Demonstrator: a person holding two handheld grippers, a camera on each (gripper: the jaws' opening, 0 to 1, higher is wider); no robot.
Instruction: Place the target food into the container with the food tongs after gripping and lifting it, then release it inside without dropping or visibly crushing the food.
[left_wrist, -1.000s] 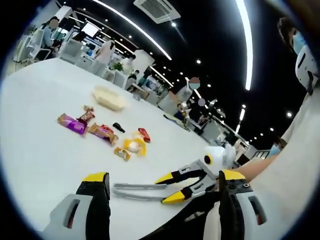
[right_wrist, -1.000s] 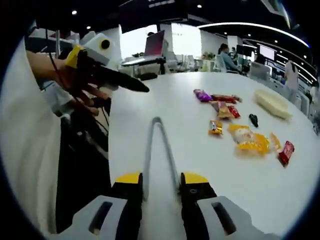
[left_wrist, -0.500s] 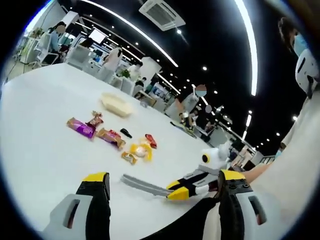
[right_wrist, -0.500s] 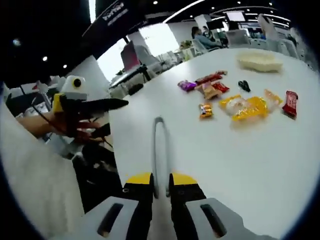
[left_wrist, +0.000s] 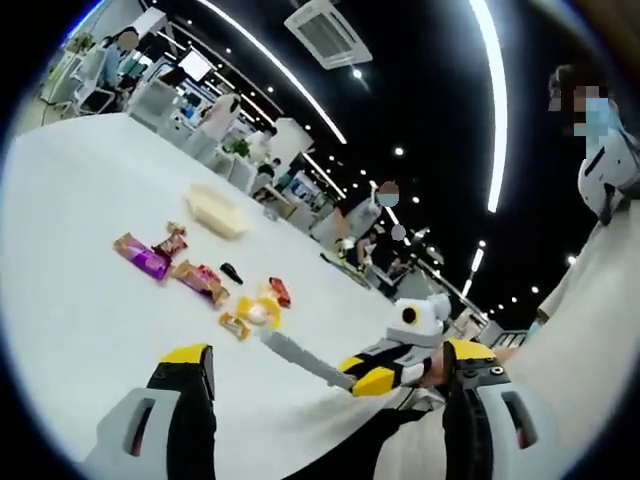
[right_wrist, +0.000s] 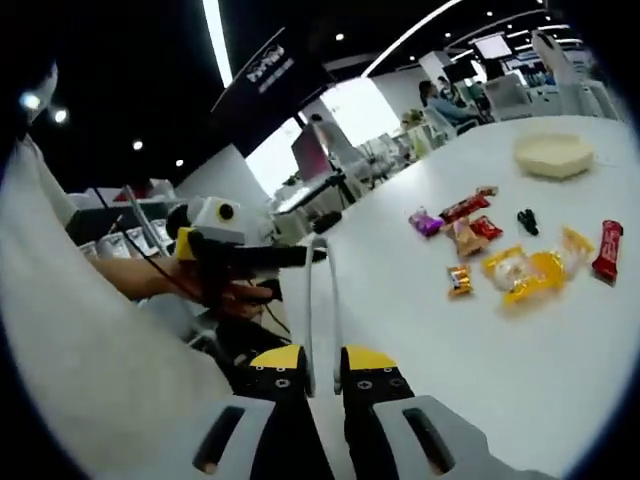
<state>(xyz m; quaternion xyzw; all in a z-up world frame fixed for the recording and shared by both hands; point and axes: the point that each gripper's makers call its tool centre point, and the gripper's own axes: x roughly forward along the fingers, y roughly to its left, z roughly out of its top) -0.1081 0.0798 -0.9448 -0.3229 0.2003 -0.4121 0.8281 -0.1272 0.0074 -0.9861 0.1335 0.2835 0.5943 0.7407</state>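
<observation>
Above table (right_wrist: 480, 350) | right gripper (right_wrist: 322, 368) fingers clamp tongs (right_wrist: 320, 300) | left gripper (left_wrist: 325, 375) spread

So the food tongs (right_wrist: 320, 310) are plain silver metal, two thin arms joined at a rounded far end, and they're clamped at the handle end between the yellow-tipped jaws of the right gripper (right_wrist: 322, 362), lifted off the table and squeezed almost closed. In the left gripper view the tongs (left_wrist: 300, 357) stick out toward the snack pile. The target food looks like the yellow-wrapped snack (right_wrist: 528, 275) with a pale round piece in the middle, lying flat on the white table (right_wrist: 520, 380) among smaller wrapped candies, untouched. The container (right_wrist: 553, 154) is a shallow cream-coloured bowl sitting upright, well apart from the snacks at the far side; it also shows in the left gripper view (left_wrist: 215, 209).
</observation>
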